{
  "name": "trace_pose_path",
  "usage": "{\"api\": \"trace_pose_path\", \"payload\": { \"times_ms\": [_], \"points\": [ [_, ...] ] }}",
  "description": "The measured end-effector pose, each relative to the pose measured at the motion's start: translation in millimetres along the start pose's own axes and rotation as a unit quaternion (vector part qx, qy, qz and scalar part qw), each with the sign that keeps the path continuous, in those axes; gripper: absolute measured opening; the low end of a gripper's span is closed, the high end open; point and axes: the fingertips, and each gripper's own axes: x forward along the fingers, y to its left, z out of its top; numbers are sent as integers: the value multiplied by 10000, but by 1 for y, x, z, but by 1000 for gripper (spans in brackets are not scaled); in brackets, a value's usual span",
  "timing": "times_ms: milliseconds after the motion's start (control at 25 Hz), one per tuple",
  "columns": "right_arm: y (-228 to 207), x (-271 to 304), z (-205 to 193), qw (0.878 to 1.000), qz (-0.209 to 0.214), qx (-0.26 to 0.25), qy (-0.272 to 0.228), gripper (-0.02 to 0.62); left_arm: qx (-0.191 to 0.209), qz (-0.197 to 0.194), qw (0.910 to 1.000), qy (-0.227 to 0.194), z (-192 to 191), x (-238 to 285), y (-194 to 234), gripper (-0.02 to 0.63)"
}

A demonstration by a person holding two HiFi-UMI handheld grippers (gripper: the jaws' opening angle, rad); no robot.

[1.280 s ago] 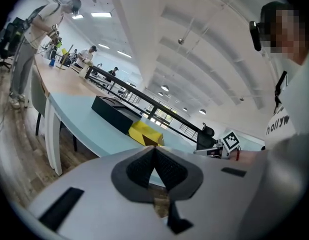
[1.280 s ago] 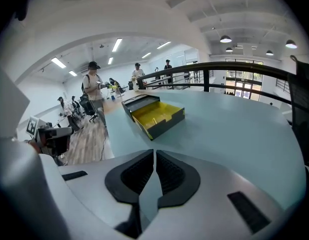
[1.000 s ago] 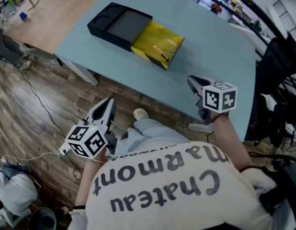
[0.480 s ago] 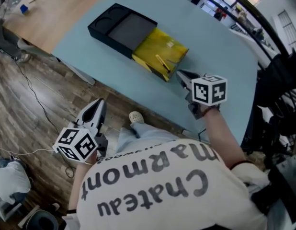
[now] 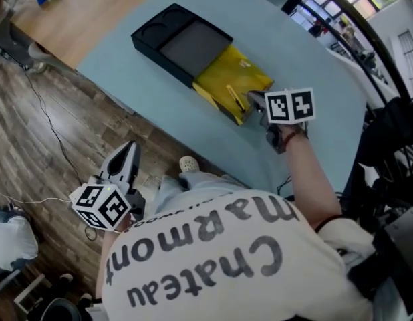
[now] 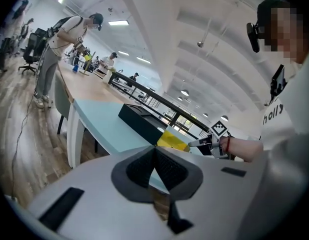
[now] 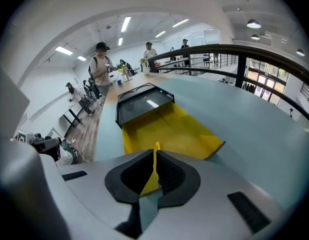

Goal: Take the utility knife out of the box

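Note:
A black box [image 5: 183, 42] lies on the light blue table [image 5: 126, 65] with its yellow inner tray [image 5: 246, 75] slid out toward me. The yellow utility knife [image 5: 234, 97] lies in that tray near its front edge. My right gripper [image 5: 255, 101] hovers at the tray's near right corner, shut and holding nothing, its tips just short of the knife. In the right gripper view the tray [image 7: 167, 126] fills the space ahead of the shut jaws. My left gripper [image 5: 127, 152] hangs over the wooden floor beside the table, shut and empty.
A wooden tabletop [image 5: 79, 12] adjoins the blue table at the back left. Cables [image 5: 46, 132] trail across the floor. A black railing [image 5: 367, 39] runs behind the table's far edge. People [image 7: 102, 64] stand at distant desks.
My right gripper has travelled from the table's near edge up to the yellow tray's corner. The left gripper has drifted down and left over the floor.

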Motion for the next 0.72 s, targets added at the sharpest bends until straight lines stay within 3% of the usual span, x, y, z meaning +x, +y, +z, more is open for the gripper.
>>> {"api": "trace_pose_path", "payload": {
  "times_ms": [280,480,720],
  "points": [
    [0,27,7,9952,-80,-505,834,43,-272,195,9994,-13,-2,2,15,2],
    [0,47,2,9848,-152,-960,1438,44,-362,253,9990,4,-2,4,23,2],
    [0,60,-1,9782,-129,-1150,1722,44,-427,301,9986,16,-4,5,27,2]
  ]
}}
